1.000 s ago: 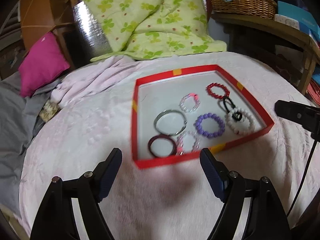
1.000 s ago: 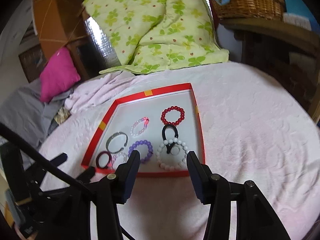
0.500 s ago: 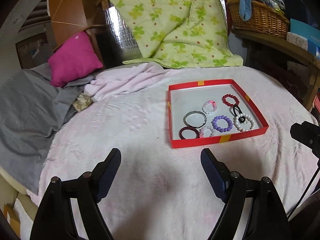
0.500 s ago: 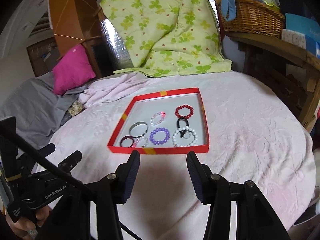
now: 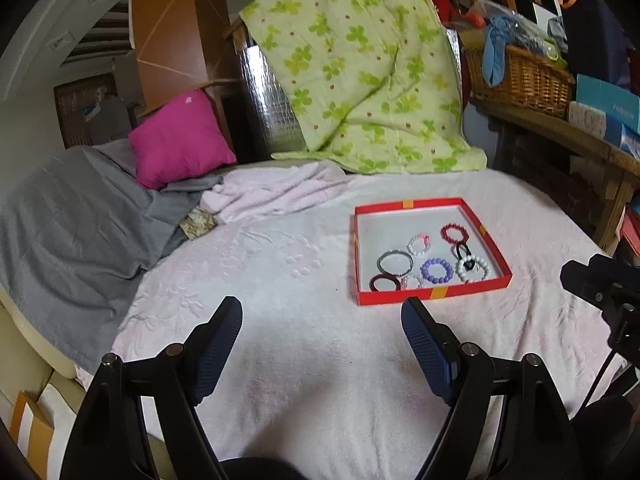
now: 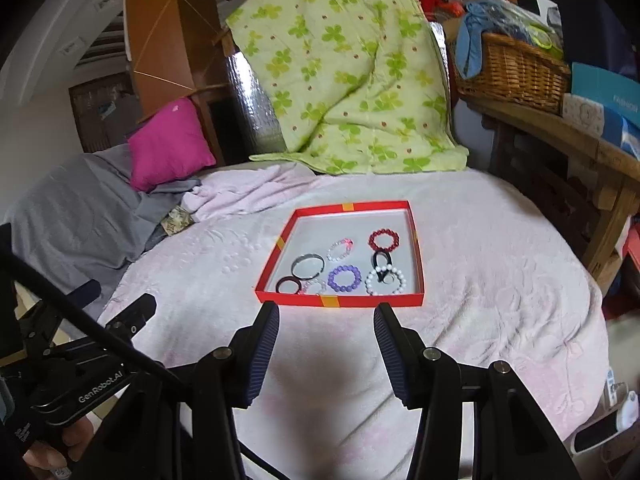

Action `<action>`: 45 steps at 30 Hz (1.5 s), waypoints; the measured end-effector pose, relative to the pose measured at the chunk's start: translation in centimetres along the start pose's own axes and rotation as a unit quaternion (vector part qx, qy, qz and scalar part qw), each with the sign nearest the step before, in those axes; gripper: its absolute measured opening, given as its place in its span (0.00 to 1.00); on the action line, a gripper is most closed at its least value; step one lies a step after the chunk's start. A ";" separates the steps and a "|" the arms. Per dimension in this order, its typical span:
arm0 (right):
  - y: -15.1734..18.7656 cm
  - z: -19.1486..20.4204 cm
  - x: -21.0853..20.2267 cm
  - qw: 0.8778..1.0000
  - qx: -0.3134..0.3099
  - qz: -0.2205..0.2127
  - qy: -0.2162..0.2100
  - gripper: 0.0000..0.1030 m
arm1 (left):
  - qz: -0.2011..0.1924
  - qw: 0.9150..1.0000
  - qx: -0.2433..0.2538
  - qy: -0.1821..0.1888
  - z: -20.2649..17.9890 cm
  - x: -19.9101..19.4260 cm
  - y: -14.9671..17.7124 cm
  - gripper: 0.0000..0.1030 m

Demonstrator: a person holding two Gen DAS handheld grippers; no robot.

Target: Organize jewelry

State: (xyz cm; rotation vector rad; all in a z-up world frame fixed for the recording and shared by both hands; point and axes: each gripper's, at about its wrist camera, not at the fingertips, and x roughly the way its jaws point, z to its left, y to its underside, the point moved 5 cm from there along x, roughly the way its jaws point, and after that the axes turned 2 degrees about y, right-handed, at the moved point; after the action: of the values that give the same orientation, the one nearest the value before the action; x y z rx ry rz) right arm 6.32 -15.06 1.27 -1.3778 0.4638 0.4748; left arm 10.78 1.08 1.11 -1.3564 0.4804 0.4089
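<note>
Pink bedspread [image 5: 280,280] carries a red tray [image 6: 340,301] with every bracelet [image 6: 344,278] inside, so both empty grippers, left [image 5: 322,344] and right [image 6: 326,354], hover agape at its six o'clock.

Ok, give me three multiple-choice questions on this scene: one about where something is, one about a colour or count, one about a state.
1. Where do the bracelets lie?
A. inside the red tray
B. on the pink pillow
C. in the wicker basket

2. What colour is the bead bracelet in the tray's front row, between the clear pink one and the white one?
A. green
B. purple
C. yellow

3. What is the right gripper doing?
A. clamping a bracelet
B. gripping the tray
C. open, holding nothing

Answers: 1 A, all rings sit within the rim. 2 B, its beads are purple. 3 C, only blanket shows between its fingers.
</note>
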 end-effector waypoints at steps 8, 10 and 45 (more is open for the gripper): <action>-0.4 1.7 -2.3 1.000 -0.013 -0.011 -0.004 0.53 | -0.022 1.000 0.004 -0.003 0.4 -2.8 -0.4 0.80; -0.5 2.0 -2.5 1.000 -0.014 -0.013 -0.006 0.53 | -0.025 1.000 0.006 -0.006 0.6 -3.2 -0.4 0.80; -0.3 2.0 -2.8 1.000 -0.007 -0.013 -0.002 0.53 | -0.032 0.999 0.005 -0.011 1.1 -4.4 -0.4 0.80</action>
State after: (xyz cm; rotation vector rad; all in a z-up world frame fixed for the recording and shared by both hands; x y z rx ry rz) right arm 4.31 -13.29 3.39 -1.3944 0.4394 0.4606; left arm 7.47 2.08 4.03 -1.3536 0.4179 0.3682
